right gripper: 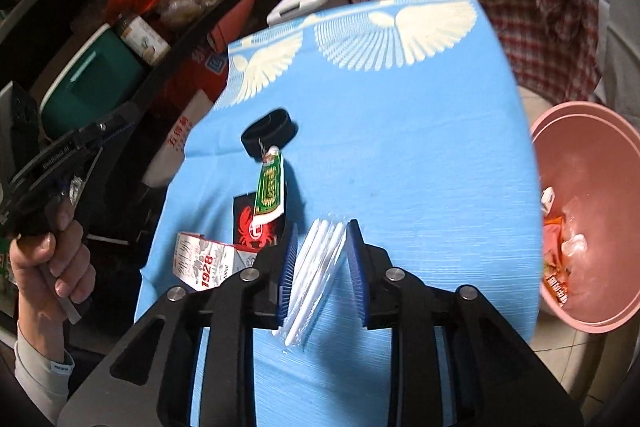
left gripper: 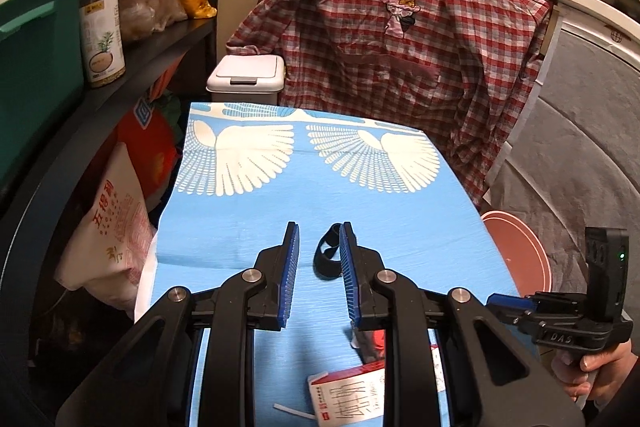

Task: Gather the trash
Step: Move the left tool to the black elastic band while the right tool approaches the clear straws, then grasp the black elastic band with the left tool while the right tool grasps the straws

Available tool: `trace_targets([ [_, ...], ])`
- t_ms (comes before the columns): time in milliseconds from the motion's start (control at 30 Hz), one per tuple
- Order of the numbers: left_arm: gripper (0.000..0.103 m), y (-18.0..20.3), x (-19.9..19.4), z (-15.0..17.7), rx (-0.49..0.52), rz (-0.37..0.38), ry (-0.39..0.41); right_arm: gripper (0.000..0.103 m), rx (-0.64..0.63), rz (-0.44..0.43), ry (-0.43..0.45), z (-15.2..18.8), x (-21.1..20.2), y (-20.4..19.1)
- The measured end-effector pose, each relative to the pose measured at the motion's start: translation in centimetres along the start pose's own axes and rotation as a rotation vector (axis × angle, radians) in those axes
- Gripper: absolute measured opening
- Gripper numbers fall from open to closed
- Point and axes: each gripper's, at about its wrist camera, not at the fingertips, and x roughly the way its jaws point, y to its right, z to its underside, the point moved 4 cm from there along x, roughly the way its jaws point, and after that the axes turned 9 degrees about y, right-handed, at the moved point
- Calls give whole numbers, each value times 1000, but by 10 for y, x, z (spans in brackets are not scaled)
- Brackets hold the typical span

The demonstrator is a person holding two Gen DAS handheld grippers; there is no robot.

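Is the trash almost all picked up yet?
Partly. Some wrappers already lie in the pink basin. The right gripper has a clear packet of white sticks between its jaws. The red-and-white carton, green packet and black band remain on the blue cloth.

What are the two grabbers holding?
Right gripper: a clear packet of white sticks sits between its fingers; a firm grip cannot be told. Left gripper: nothing.

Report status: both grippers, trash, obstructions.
Left gripper open, empty, above black band. Right gripper around plastic cutlery pack, grip unclear. Pink basin beside table, path clear.
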Motion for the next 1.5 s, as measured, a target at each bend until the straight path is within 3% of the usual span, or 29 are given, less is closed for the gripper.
trace_targets([
  [367, 21, -7, 36, 16, 24, 27, -91, 32, -73, 36, -88, 11, 29, -4],
  [433, 21, -5, 44, 19, 28, 34, -111, 26, -77, 36, -90, 11, 31, -4],
  [500, 21, -3, 52, 22, 35, 42, -129, 11, -85, 35, -92, 11, 32, -5],
  [567, 21, 0, 61, 26, 45, 50, -150, 6, -100, 32, -87, 10, 31, -6],
  [733, 22, 7, 84, 37, 73, 63, -210, 5, -134, 33, -61, 3, 25, -7],
  [900, 41, 9, 100, 46, 87, 56, -249, 5, -133, 49, -46, -3, 23, 2],
  [1233, 44, 15, 123, 57, 114, 63, -290, 5, -118, 57, -47, -7, 28, 15],
  [1367, 41, 18, 127, 58, 133, 55, -293, 6, -118, 61, -49, -8, 30, 17],
  [1400, 32, 18, 128, 57, 133, 54, -294, 6, -117, 61, -49, -9, 30, 18],
  [1500, 20, 19, 127, 55, 134, 53, -291, 5, -118, 60, -47, -9, 30, 18],
])
